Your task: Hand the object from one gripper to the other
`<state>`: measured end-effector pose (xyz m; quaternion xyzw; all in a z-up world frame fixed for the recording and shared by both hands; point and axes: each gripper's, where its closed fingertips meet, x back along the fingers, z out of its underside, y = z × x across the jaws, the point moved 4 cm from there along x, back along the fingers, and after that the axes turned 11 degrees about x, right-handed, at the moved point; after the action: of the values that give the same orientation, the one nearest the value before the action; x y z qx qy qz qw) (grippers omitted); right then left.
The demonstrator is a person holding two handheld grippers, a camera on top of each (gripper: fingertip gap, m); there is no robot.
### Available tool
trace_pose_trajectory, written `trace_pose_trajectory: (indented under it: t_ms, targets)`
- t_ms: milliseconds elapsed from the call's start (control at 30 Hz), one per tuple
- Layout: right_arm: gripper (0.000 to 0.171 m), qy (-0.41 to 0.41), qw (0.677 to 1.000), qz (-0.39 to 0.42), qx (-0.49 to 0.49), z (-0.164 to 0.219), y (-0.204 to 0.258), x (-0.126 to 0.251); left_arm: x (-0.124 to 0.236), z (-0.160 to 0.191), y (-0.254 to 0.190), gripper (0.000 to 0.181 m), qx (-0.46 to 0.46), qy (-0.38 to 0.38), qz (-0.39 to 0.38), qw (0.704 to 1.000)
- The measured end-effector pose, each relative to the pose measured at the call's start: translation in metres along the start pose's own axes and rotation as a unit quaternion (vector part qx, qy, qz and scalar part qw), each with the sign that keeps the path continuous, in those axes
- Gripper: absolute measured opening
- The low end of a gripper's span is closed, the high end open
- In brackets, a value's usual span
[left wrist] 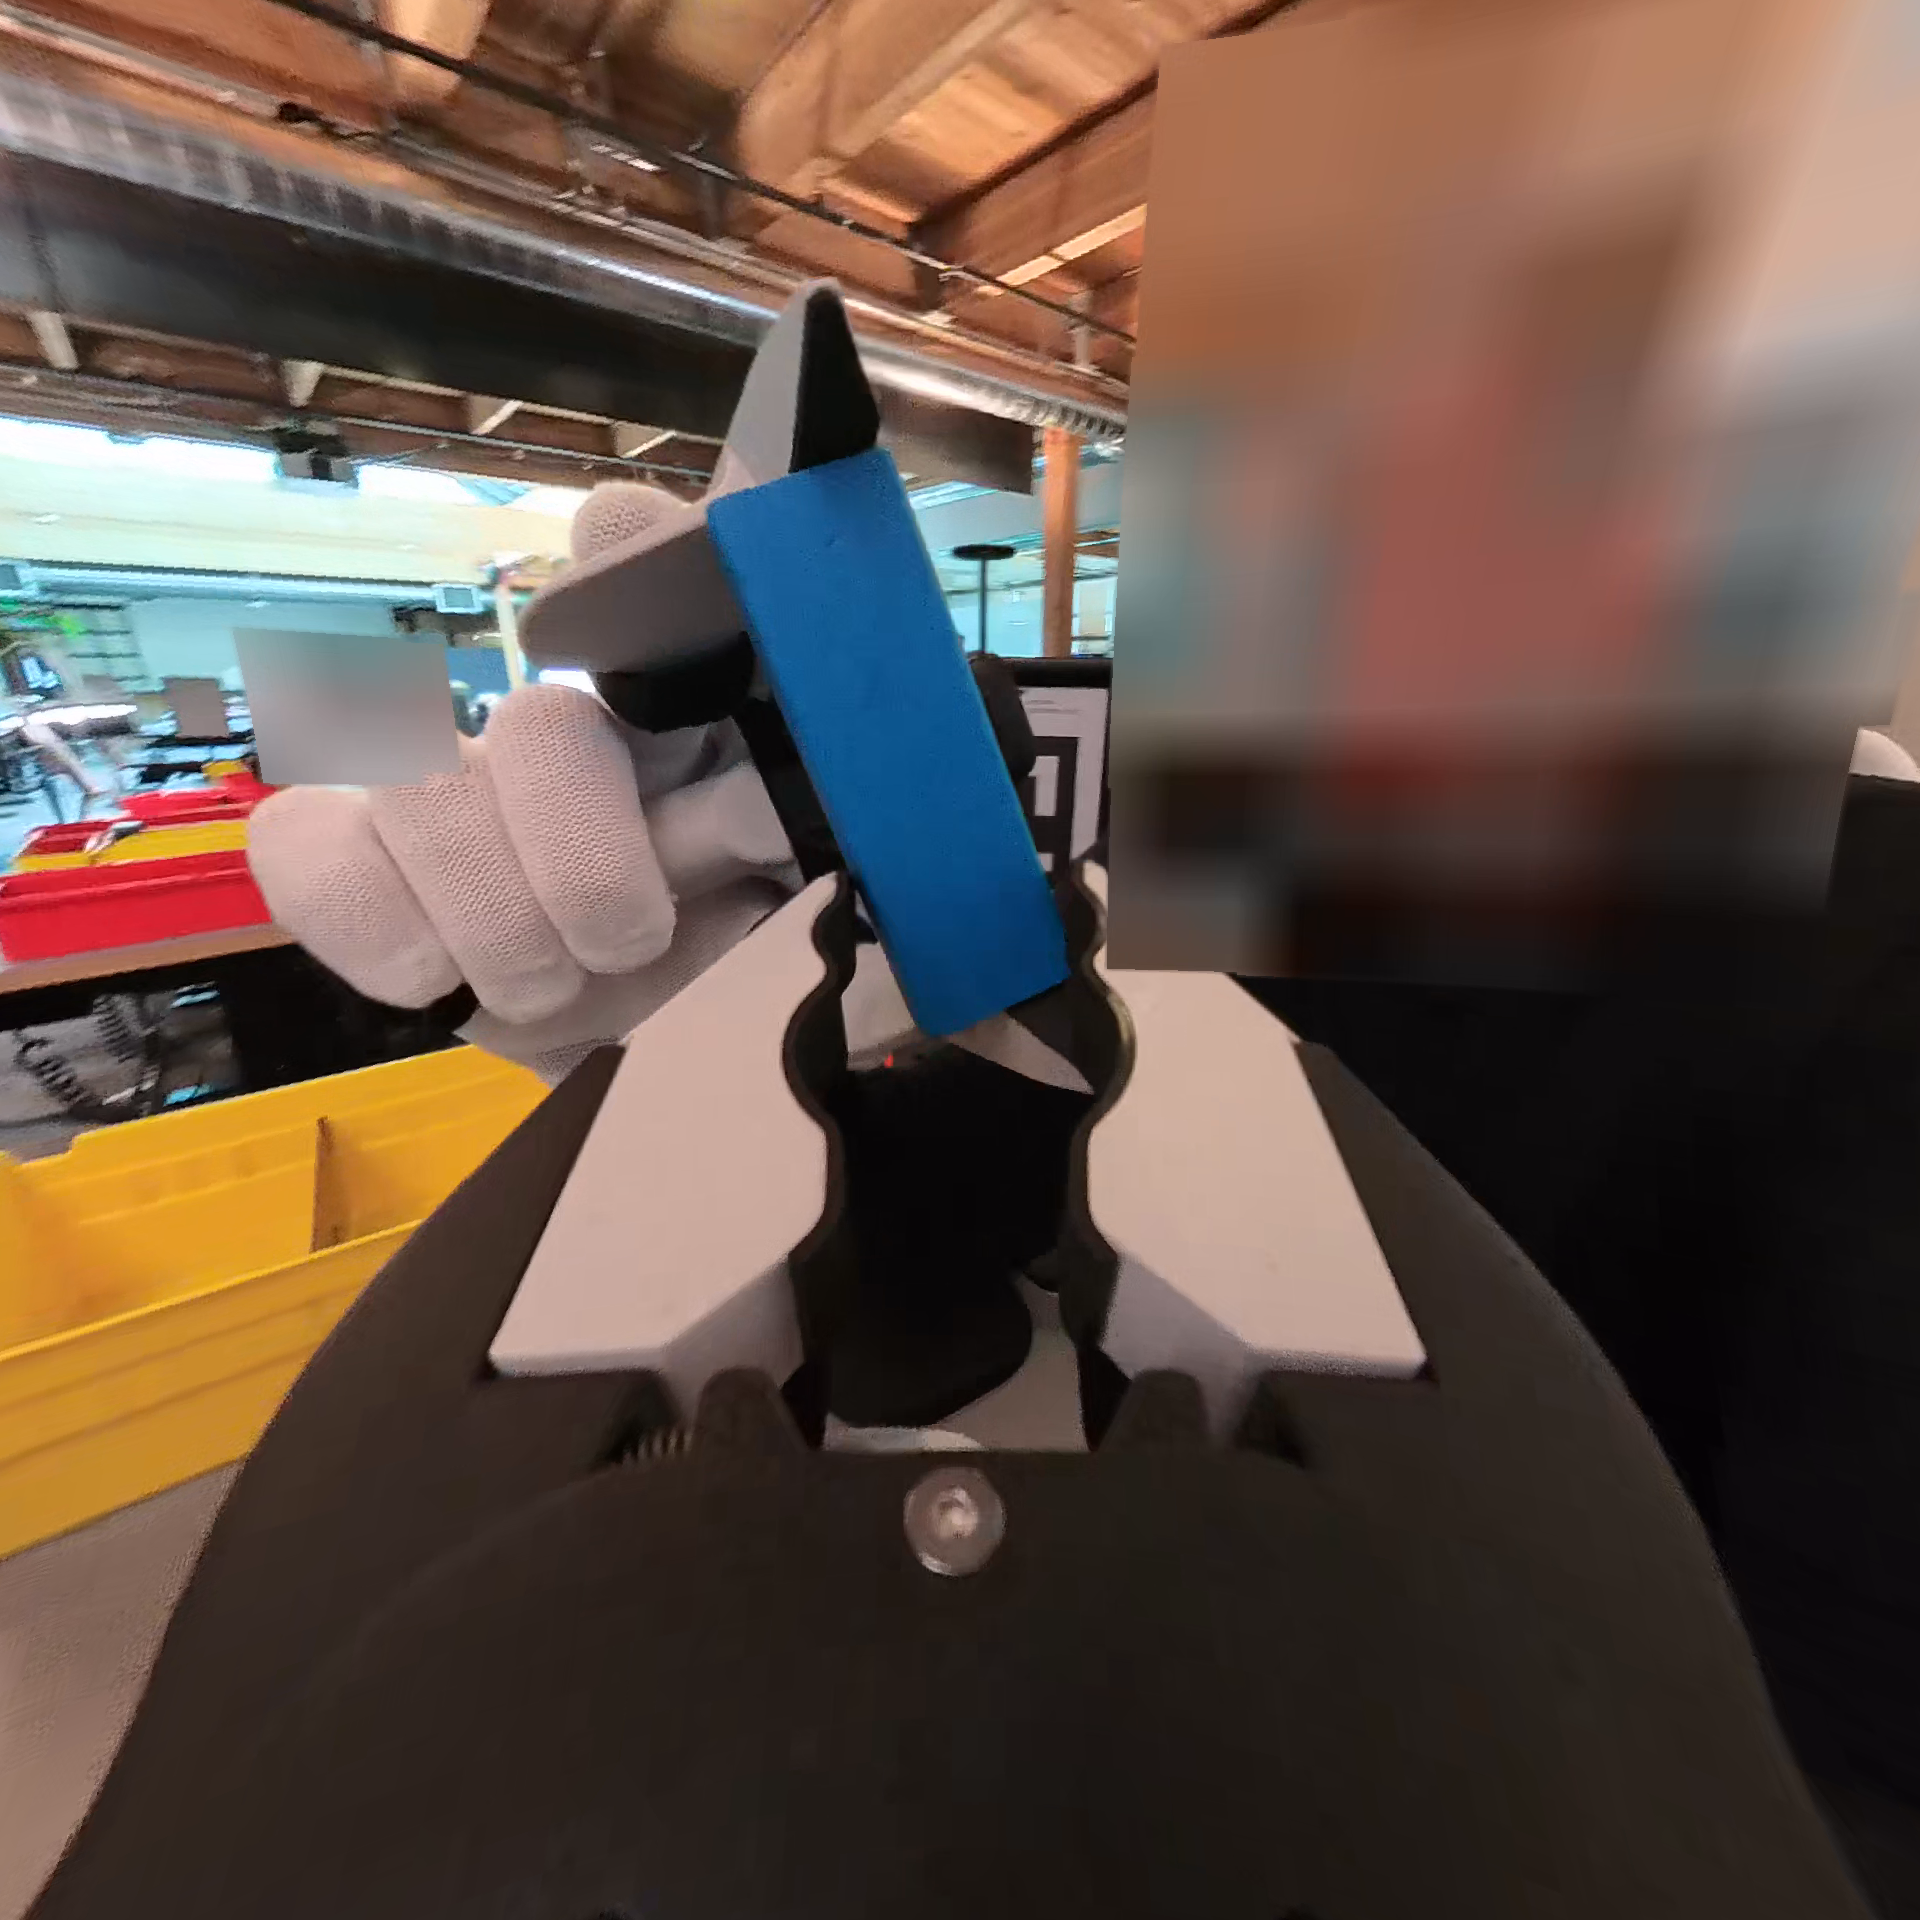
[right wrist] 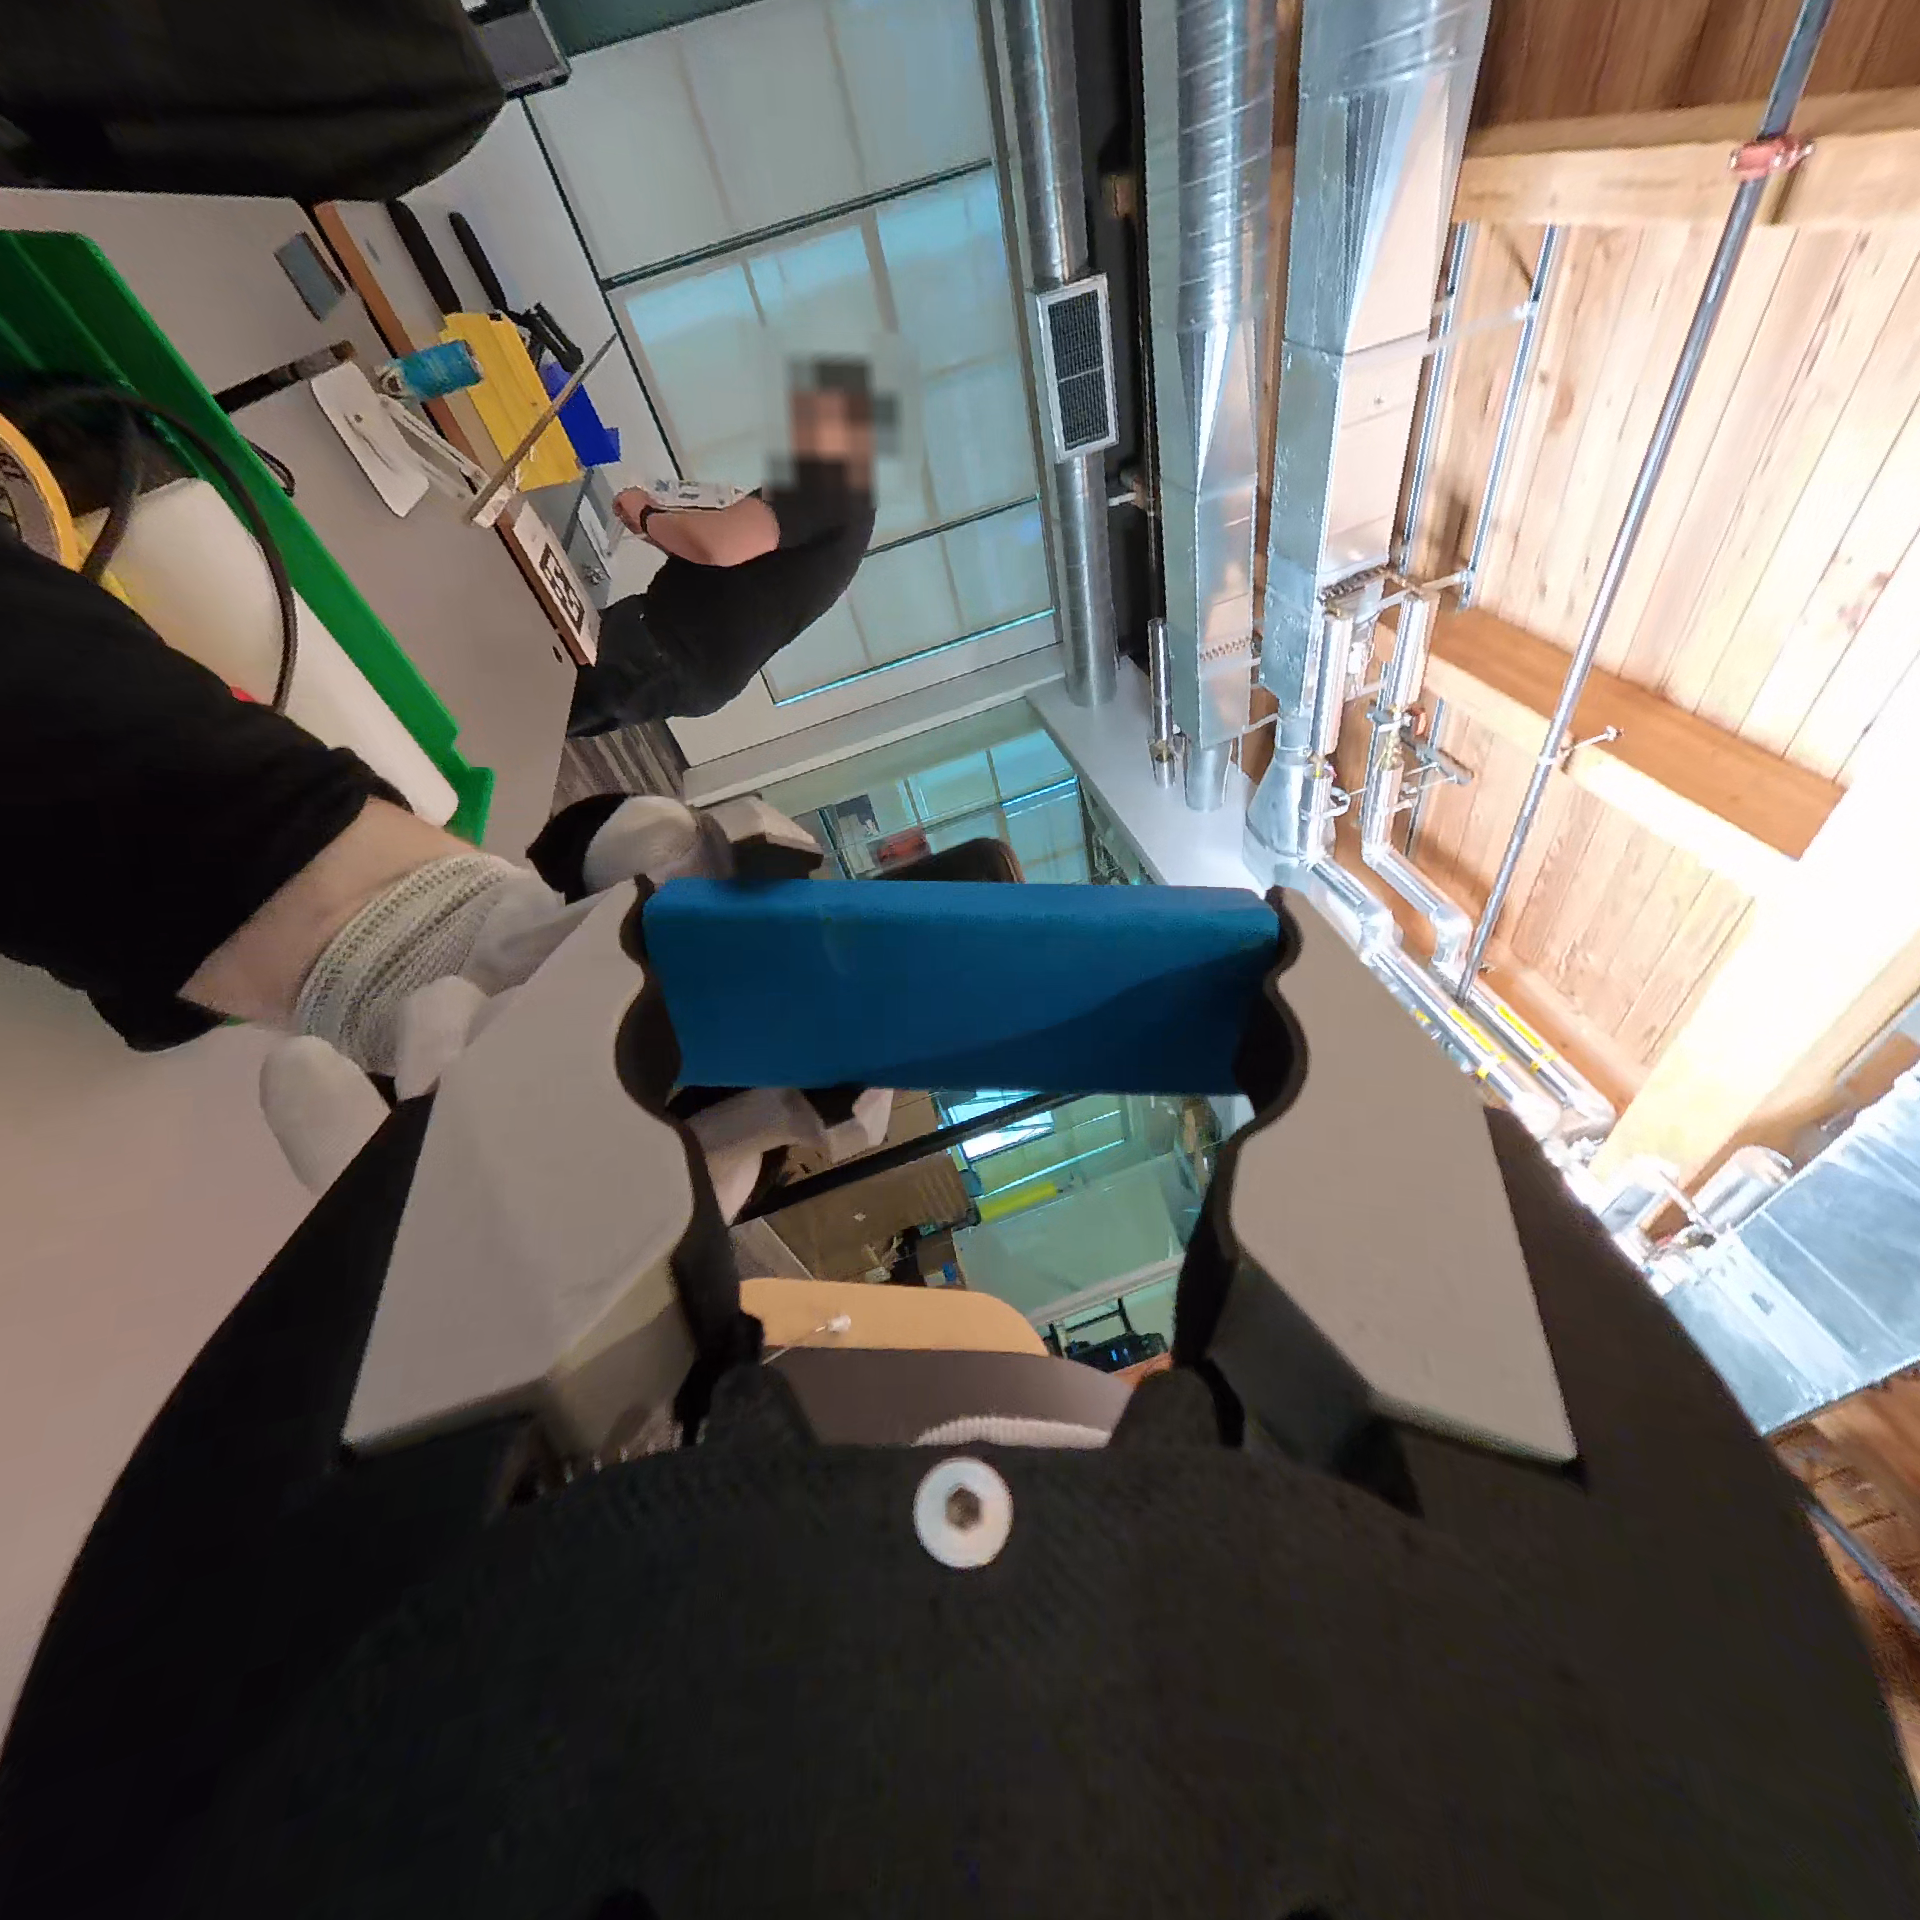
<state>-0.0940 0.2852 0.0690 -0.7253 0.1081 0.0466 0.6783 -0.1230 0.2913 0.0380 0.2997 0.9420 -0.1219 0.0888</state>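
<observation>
Right wrist view: tongs [right wrist: 956, 987] seemingly clamp blue block [right wrist: 951, 982].

A pale grey table top [right wrist: 135, 1226] is seen along the left side of the right wrist view. Directly on it a green tray [right wrist: 343, 582] is seen, with a white sheet or board lying inside it. Farther along the same surface a yellow bin [right wrist: 520, 416] and a small blue bin [right wrist: 592, 436] are set near the wooden edge, with a white flat piece [right wrist: 364, 447] beside them. In the left wrist view a yellow bin with a divider [left wrist: 208, 1278] is seen resting on a pale surface [left wrist: 94, 1662] at lower left. Behind it, red bins [left wrist: 125, 904] are seen on a wooden bench [left wrist: 135, 961]
</observation>
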Motion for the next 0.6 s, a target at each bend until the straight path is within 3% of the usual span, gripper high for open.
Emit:
trace_pose_trajectory:
  t_ms: [200,333,600]
  targets:
    - [0.109,0.004,0.999,-0.002,0.037,-0.008,0.003,-0.003,-0.003,0.004,-0.007,0.038,-0.006,0.012,0.025,1.0]
    - [0.109,0.054,0.994,-0.015,0.093,0.002,0.009,-0.007,-0.003,0.008,-0.001,0.044,-0.009,0.03,-0.005,0.999]
    - [0.109,0.092,0.986,-0.027,0.138,0.008,0.015,-0.011,-0.002,0.011,0.009,0.034,-0.026,0.058,-0.055,0.996]
